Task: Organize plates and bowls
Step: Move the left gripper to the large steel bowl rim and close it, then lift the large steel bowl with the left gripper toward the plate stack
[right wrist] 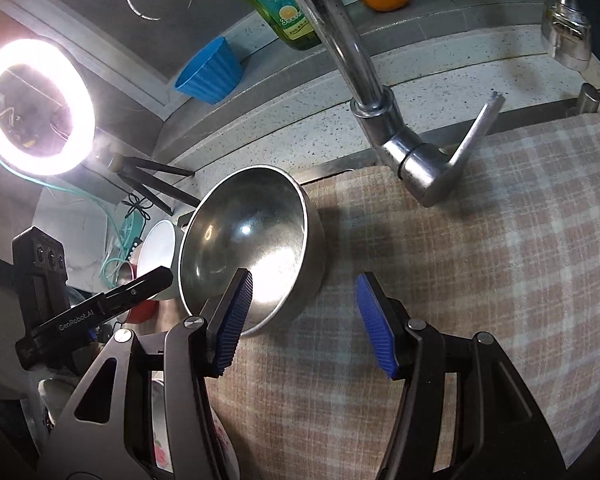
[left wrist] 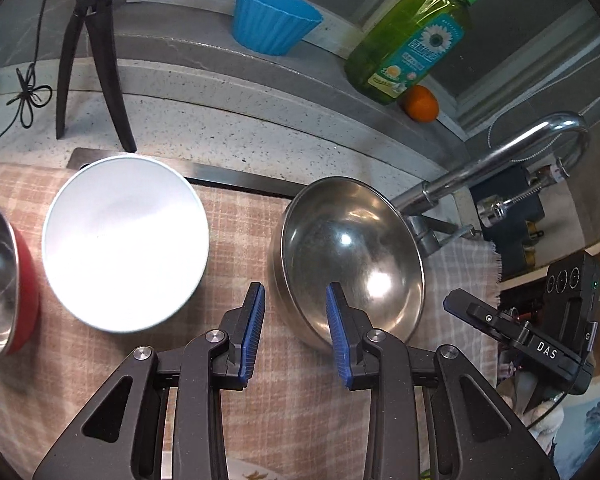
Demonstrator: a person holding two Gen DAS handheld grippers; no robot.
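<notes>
A steel bowl [left wrist: 352, 256] [right wrist: 252, 248] sits upright on the checked cloth [left wrist: 240, 224]. My left gripper [left wrist: 296, 320] is open over its near left rim. One blue pad hangs over the bowl's inside and the other stands just outside the wall, with no visible pressing. My right gripper [right wrist: 304, 316] is open wider, above the cloth at the bowl's right side, with its left pad in front of the bowl's near edge. To the left stand a white bowl [left wrist: 124, 240] [right wrist: 160, 248] and a red bowl with a steel lining [left wrist: 0, 280].
A chrome faucet [left wrist: 500, 152] [right wrist: 364, 80] arches over the cloth just behind the steel bowl. On the ledge behind stand a blue ribbed cup [left wrist: 272, 20], a green soap bottle [left wrist: 408, 44] and an orange [left wrist: 420, 102]. A tripod [left wrist: 92, 60] and a lit ring light [right wrist: 36, 108] are at the left.
</notes>
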